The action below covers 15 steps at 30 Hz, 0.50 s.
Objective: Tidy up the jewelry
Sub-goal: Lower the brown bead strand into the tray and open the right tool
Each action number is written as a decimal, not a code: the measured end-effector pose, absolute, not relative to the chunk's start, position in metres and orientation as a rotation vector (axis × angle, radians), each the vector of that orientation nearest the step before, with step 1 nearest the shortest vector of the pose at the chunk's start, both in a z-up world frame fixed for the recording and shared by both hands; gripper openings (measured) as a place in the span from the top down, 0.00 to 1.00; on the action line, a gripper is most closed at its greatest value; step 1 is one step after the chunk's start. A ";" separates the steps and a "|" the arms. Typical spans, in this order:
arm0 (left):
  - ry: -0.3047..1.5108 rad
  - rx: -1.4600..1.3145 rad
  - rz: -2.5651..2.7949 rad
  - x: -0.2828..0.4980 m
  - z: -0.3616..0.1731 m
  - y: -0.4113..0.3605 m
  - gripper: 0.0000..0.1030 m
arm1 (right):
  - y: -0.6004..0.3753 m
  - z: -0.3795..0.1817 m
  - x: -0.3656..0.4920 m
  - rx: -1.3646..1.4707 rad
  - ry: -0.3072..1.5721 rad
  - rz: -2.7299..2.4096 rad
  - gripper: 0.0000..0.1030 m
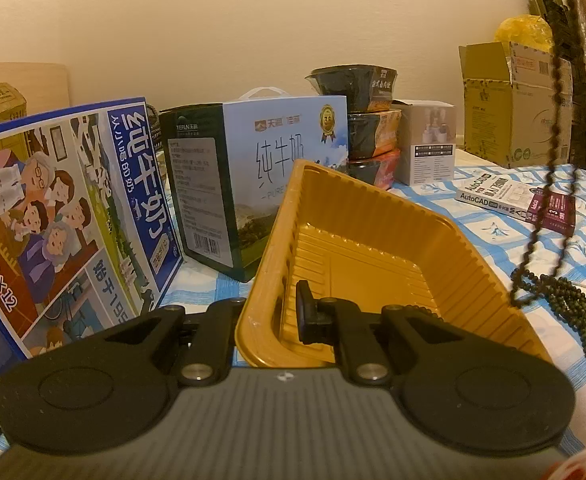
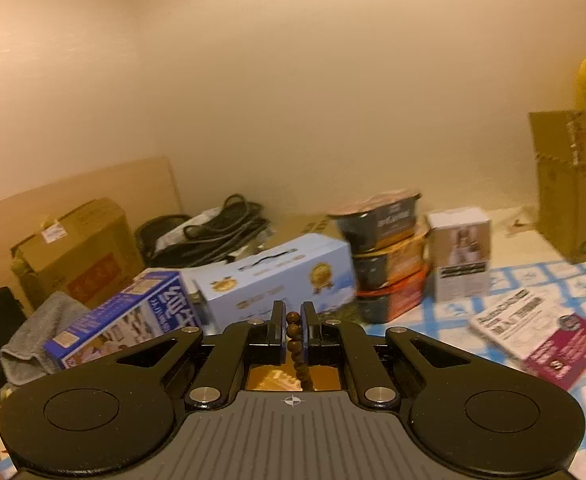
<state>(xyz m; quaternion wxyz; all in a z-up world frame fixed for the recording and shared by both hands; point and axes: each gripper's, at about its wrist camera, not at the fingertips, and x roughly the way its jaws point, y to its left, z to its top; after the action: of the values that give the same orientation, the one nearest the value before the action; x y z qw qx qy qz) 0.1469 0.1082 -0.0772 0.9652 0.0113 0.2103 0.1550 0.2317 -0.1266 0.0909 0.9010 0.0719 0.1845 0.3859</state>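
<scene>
My left gripper [image 1: 289, 312] is shut on the near left wall of a yellow plastic tray [image 1: 373, 256] and holds it tilted up off the cloth. One finger [image 1: 305, 316] shows inside the tray; the other is hidden behind the wall. My right gripper [image 2: 293, 328] is shut on a brown bead string [image 2: 295, 340] that hangs down between its fingers. In the left wrist view the same bead necklace [image 1: 557, 160] hangs from the upper right, with its lower loops piled on the cloth [image 1: 565, 300] right of the tray.
Two milk cartons [image 1: 73, 208] [image 1: 253, 168] stand left and behind the tray. Stacked food bowls [image 1: 369, 120], a small white box [image 1: 429, 140], a cardboard box [image 1: 509, 104] and an AutoCAD book [image 1: 517, 200] sit on the blue checked tablecloth [image 1: 493, 240].
</scene>
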 end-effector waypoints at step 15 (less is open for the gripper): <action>0.427 0.020 0.311 0.146 -0.078 0.108 0.89 | -0.079 0.020 0.258 0.142 0.593 0.806 0.93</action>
<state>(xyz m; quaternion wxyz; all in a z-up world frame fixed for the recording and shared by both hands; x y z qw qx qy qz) 0.1460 0.1083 -0.0777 0.9653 0.0101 0.2111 0.1536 0.2584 -0.0793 0.0203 0.8751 0.0680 0.2840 0.3859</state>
